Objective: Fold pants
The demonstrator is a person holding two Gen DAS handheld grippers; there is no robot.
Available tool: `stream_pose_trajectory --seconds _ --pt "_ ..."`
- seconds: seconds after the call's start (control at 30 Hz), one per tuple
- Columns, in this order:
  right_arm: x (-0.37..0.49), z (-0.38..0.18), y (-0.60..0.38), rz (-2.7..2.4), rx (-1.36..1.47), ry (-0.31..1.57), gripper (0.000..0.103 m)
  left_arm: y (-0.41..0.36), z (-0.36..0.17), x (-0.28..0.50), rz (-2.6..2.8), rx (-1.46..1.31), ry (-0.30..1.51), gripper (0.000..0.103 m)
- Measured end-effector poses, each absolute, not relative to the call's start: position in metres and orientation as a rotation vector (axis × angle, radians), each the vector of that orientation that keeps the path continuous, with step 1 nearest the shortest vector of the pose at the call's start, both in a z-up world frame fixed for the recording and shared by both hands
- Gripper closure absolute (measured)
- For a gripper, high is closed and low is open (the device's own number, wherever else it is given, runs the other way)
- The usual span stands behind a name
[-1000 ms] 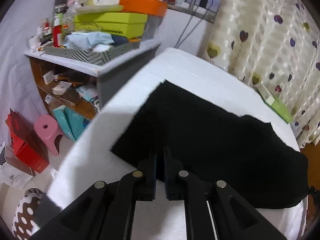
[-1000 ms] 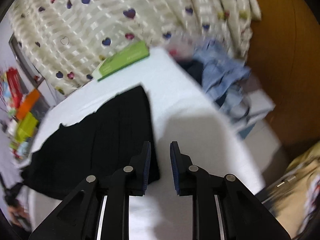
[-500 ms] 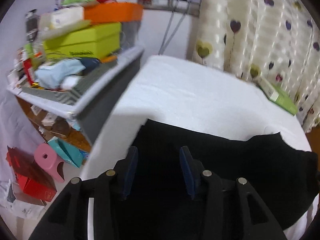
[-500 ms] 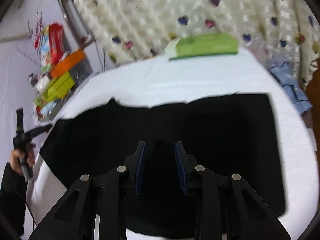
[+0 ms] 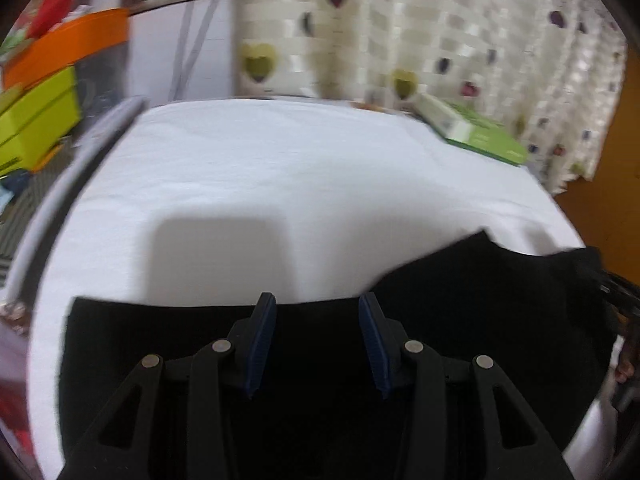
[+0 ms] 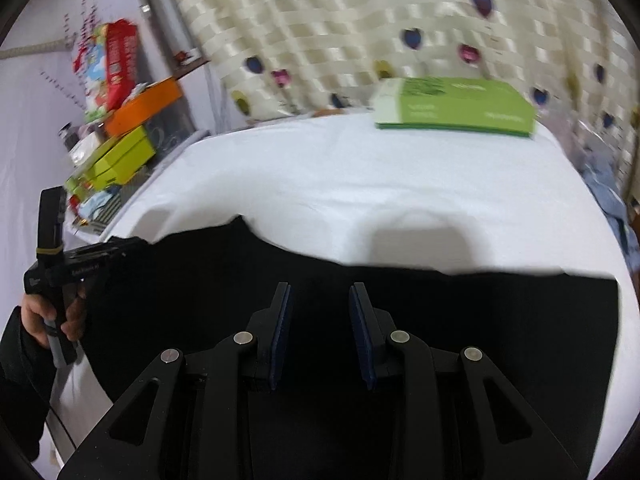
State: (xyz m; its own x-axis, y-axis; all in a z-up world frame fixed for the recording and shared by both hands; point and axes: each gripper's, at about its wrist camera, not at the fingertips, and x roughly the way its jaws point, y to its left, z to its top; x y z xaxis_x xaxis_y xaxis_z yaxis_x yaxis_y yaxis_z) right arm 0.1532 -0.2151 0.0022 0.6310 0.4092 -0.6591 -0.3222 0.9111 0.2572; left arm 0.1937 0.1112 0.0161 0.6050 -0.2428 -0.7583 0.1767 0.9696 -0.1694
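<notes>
Black pants [image 6: 440, 320] lie flat on white table [image 6: 360, 184] | left gripper [image 5: 316, 336] jaws wide apart, empty, above pants | right gripper [image 6: 320, 332] jaws apart, empty, above pants | green box [image 6: 456, 108] at far edge

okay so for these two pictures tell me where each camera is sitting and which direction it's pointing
Left wrist: sits on the left gripper, looking along its open fingers across the black pants and the white-covered table toward the heart-patterned curtain.
Right wrist: sits on the right gripper, open, facing the same curtain; at far left a hand holds the other gripper's handle.
Shared: the pants, the table, the flat green box, the orange box.
</notes>
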Motion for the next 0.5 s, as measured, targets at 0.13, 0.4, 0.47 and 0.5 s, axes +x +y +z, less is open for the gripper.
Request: stream_pose_trajectory --seconds 0.13,0.4,0.47,0.5 --pt "0.168 0.002 -0.171 0.538 0.045 0.797 0.069 0.096 0.010 0.195 -0.188 0.049 0.873 0.055" --pt "0.205 -0.022 -0.135 0.507 -0.043 0.880 0.067 0.130 0.011 0.196 0.045 -0.010 0.865 0.055" --pt "0.200 -0.017 -0.151 0.425 -0.030 0.864 0.067 0.142 0.012 0.194 0.151 -0.017 0.854 0.058" --pt "0.191 -0.013 -0.160 0.422 -0.022 0.847 0.067 0.149 0.015 0.188 0.173 -0.042 0.838 0.058"
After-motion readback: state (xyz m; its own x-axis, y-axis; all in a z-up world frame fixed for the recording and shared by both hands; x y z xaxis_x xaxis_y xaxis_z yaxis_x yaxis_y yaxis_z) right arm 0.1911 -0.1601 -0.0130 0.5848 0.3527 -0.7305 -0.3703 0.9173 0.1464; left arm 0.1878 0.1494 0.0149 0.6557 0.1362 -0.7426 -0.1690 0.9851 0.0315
